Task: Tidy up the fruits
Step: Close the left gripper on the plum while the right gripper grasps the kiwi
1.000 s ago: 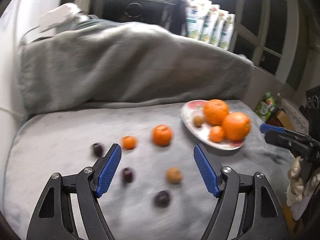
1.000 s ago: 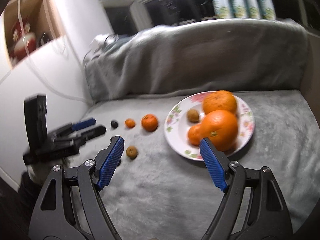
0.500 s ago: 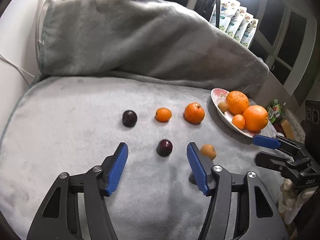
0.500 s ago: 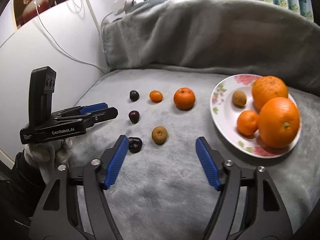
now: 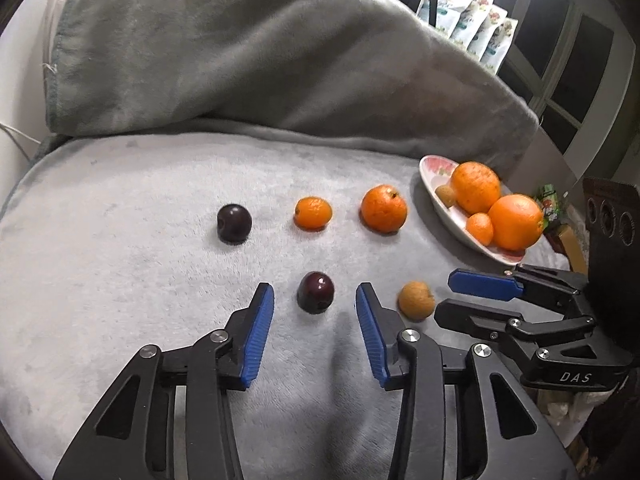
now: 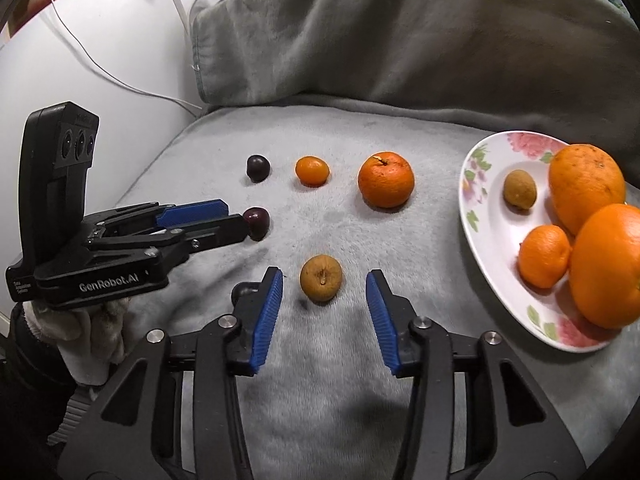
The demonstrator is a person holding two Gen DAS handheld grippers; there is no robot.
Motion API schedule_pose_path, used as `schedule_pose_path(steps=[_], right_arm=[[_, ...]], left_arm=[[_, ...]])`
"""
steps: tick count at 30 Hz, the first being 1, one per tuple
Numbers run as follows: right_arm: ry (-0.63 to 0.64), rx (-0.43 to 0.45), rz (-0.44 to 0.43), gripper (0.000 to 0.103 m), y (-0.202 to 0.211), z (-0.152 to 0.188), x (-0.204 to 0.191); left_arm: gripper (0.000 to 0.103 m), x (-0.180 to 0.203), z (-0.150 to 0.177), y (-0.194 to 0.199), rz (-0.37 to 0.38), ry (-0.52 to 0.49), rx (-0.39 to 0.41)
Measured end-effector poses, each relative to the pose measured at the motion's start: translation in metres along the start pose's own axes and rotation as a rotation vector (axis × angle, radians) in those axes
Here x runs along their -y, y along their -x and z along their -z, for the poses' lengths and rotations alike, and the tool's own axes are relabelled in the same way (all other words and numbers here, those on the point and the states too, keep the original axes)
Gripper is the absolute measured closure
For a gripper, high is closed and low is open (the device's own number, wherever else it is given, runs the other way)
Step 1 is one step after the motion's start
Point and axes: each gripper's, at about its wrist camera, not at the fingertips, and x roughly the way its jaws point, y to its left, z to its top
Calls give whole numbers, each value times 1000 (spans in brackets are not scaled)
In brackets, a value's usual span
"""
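2 grippers work the grey blanket (image 5: 120,280). The left gripper (image 5: 315,300), jaws just closing but still apart, frames a dark plum (image 5: 315,292) without touching it. The right gripper (image 6: 324,282), also closing, brackets a brown longan (image 6: 321,283), pads clear of it. Beyond lie 1 more plum (image 5: 234,223), a small mandarin (image 5: 313,213) and a tangerine (image 5: 383,208); the floral plate (image 6: 476,216) holds 4 fruits.

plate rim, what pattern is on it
Pink flowers with green leaves on the white plate; clearest in the right wrist view.
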Motion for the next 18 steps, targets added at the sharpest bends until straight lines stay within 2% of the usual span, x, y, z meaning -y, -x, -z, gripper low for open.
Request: schedule_pose_path(steps=[5, 8, 14, 18], right_arm=[[14, -16, 5, 59, -9, -3, -5], [20, -30, 8, 66, -14, -3, -6], [23, -42, 13, 74, -18, -2, -8], [27, -45, 20, 76, -20, 0, -9]], left_arm=[[63, -1, 0, -7, -4, -2, -22], [64, 0, 0, -11, -8, -7, -35], [68, 2, -3, -16, -15, -16, -47], [77, 2, -3, -18, -25, -15, -47]])
